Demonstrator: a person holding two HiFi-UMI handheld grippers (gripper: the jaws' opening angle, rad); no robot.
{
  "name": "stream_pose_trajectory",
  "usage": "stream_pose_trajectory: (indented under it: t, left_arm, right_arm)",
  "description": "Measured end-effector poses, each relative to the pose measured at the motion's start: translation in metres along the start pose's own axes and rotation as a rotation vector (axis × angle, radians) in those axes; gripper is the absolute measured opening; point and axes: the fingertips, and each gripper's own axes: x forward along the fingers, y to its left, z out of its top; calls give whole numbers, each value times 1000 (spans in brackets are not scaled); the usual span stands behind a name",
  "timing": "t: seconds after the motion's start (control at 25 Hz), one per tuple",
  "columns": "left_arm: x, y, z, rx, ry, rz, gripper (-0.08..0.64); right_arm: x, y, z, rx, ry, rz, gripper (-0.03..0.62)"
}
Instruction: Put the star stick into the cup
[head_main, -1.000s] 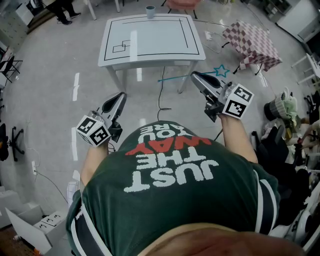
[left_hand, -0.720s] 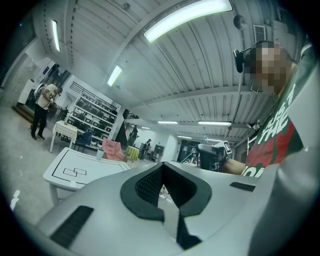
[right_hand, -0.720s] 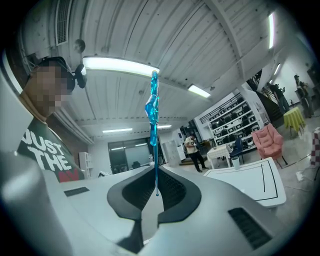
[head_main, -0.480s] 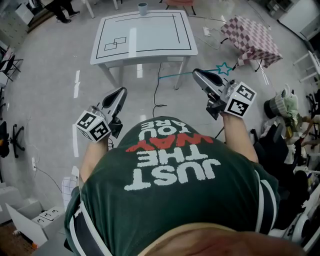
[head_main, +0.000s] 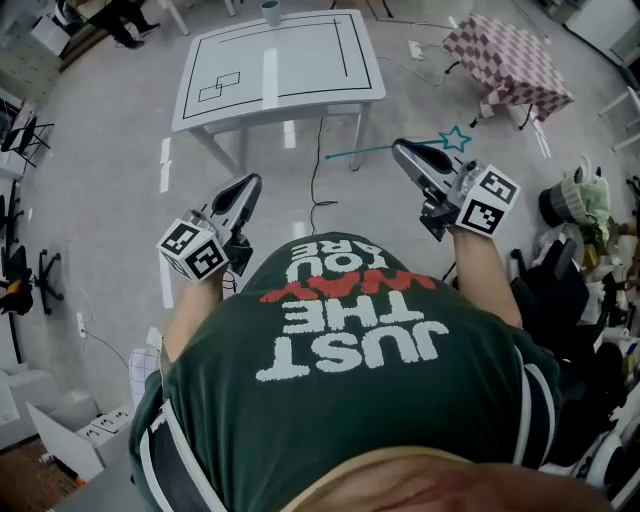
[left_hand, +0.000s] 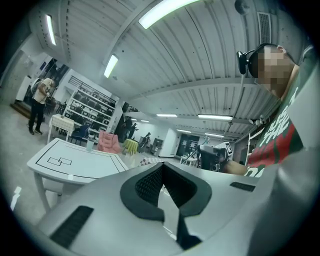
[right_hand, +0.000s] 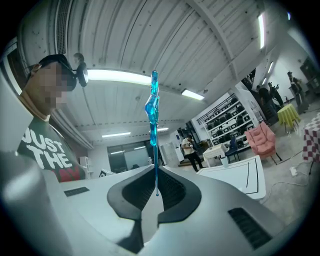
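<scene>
The pickup looked done: the right gripper (head_main: 402, 150) had its jaws closed tight on the star stick (head_main: 360, 153), which was pinched crosswise between them with the star off to one side, clear of the jaws. The left gripper (head_main: 250, 183) carried nothing, and its jaws were drawn together with no gap showing between the pads. The cup (head_main: 271, 10) stood upright at the far edge of the desk (head_main: 300, 60), well ahead of both pairs of jaws, with open floor between, and I could not tell whether anything was in it. By my reading, what remained was most of the task: carrying the stick over, bringing one end above the cup's mouth, lowering it in and letting go
</scene>
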Motion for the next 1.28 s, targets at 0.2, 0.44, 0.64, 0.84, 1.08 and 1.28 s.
stream_pose_trajectory:
  t: [0.2,0.44,0.64,0.84,1.08,1.28]
  left_arm:
    - [13,5,-6,-3,11,-15,9]
    - [28,36,-7,-11,9,-47,9]
    - [47,133,8,-41,-7,-82,9]
    - [64,232,35,-13,6,-140,9]
    - [75,351,93,21,20,-176,9]
    - [78,436,124,1,12,-190,9]
  right_arm:
    - [-2,-11,-7,8,6,-14,43]
    - [22,-29,-8,-2,25,-32,43]
    - [104,-79,-5,-18,53,-71,43]
    - [207,-120,3,-22,42,-99,43]
    - [334,-164,25,-25,49,-110,43]
    - [414,-193,34,-28,64,-133,43]
